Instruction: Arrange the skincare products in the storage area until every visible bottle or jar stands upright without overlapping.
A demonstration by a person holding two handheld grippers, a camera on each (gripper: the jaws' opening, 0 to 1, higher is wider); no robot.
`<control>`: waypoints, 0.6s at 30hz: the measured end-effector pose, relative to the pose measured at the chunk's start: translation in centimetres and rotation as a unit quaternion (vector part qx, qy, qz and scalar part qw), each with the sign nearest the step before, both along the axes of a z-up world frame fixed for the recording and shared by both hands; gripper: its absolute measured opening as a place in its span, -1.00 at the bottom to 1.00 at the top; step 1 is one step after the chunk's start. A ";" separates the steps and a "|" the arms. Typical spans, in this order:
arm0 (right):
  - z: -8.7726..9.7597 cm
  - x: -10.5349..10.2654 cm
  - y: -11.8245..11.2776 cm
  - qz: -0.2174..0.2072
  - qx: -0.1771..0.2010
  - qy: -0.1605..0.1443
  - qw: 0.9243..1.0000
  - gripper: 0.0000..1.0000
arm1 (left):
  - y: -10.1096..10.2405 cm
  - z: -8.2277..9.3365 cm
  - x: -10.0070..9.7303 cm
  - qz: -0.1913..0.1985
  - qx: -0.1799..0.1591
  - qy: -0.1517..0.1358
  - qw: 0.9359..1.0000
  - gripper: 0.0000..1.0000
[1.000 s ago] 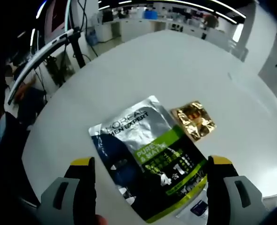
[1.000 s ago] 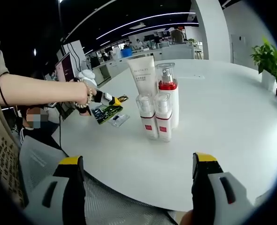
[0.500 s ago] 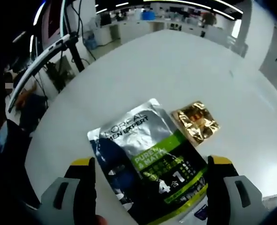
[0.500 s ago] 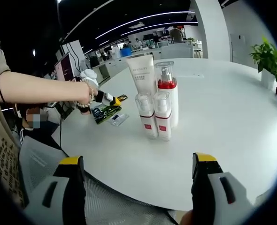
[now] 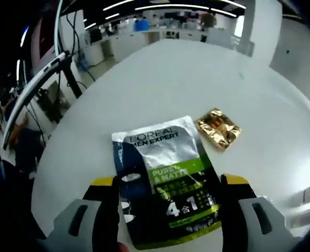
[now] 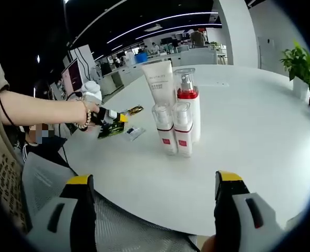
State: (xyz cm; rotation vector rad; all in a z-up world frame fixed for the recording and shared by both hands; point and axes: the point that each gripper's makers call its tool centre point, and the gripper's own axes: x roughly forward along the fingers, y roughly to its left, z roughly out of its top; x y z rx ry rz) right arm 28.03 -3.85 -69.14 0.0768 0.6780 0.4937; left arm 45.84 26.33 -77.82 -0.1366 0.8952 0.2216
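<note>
Skincare products: a white tube [image 6: 159, 81], a red-collared pump bottle [image 6: 187, 102] and two small pump bottles [image 6: 174, 130] stand upright in a tight cluster on the white table [image 6: 249, 136]; the two small ones are in front of the tube and the tall bottle, and whether they touch I cannot tell
Left of the cluster: a silver, green and black sachet [image 5: 167, 178] lies flat on the table, with a crumpled gold packet [image 5: 218, 127] just beyond its far right corner and apart from it
Left tongs [image 5: 169, 210]: jaws apart, straddling the near end of the sachet, nothing clamped
Small sachet [image 6: 133, 132]: a further small packet lies flat between the big sachet and the cluster
Right tongs [image 6: 152, 210]: jaws apart and empty, held near the table's edge, well short of the cluster
Step in hand: probably picking up the flat sachet
Doing it well: bring one jaw low to the table at the sachet's near edge, close on that edge only, and lift without dragging it into the gold packet
Risk: foil is thin and slippery, so a shallow pinch may slip; keep the right tongs off the bottles, which would topple easily
</note>
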 end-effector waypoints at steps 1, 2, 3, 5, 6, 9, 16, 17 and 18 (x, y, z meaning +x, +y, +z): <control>0.0 0.0 0.0 0.000 0.000 0.000 1.000 0.90 | 0.0 0.0 0.0 -0.008 0.000 -0.001 1.000 0.51; 0.0 0.0 0.0 0.001 0.000 0.000 1.000 0.90 | 0.0 0.0 -0.1 -0.017 0.000 -0.002 1.000 0.50; 0.0 0.0 0.0 0.001 0.000 0.000 1.000 0.90 | 0.0 0.0 -0.1 -0.028 0.001 -0.004 1.000 0.50; 0.0 0.0 0.0 0.001 -0.001 0.000 1.000 0.90 | 0.0 0.0 -0.2 -0.042 0.001 -0.012 0.999 0.49; 0.0 0.0 0.0 0.001 -0.001 0.000 1.000 0.90 | 0.0 0.0 -0.2 -0.046 0.001 -0.015 0.999 0.48; -0.1 0.0 0.0 0.001 -0.002 0.000 1.000 0.90 | 0.1 0.4 -0.1 -0.054 -0.002 -0.032 0.998 0.34; -0.1 -0.1 0.0 0.004 -0.004 0.000 1.000 0.90 | 0.1 0.2 -0.3 -0.089 0.006 -0.041 0.995 0.10; -0.1 -0.1 0.0 0.004 -0.004 0.000 1.000 0.90 | 0.1 0.2 -0.3 -0.091 0.007 -0.043 0.995 0.09; -0.1 -0.1 0.0 0.003 -0.005 0.000 1.000 0.90 | 0.1 0.2 -0.3 -0.093 0.008 -0.045 0.995 0.08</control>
